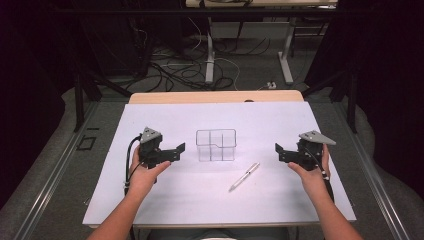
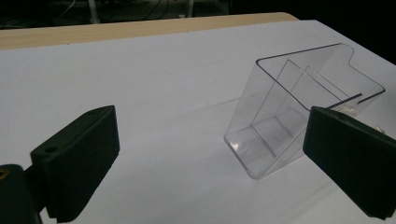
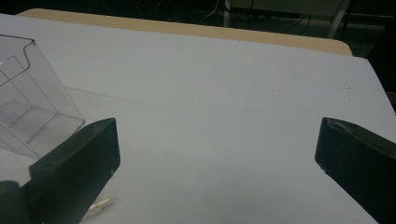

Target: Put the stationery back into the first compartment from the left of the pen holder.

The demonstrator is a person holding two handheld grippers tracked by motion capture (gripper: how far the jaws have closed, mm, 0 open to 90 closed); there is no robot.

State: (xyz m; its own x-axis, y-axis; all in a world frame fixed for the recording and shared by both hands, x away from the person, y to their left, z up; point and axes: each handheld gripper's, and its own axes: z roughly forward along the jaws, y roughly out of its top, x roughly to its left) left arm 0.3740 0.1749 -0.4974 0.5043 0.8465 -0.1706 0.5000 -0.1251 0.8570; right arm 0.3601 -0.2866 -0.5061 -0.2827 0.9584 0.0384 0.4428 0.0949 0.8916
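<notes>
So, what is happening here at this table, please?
A person holds a gripper in each hand over a white table. The left gripper and the right gripper are both open and hold nothing. Between them stands a clear plastic holder with dividers, empty as far as can be seen. A pen lies on the table, nearer the person. Nothing is being touched.

Dim, soft-focus frames; dark surroundings

Clear divided box (image 1: 215, 145) mid-worktop (image 1: 150, 200), pen (image 1: 244, 176) just in front; left gripper (image 1: 180, 148) and right gripper (image 1: 278, 148) flank it, holding nothing.
</notes>
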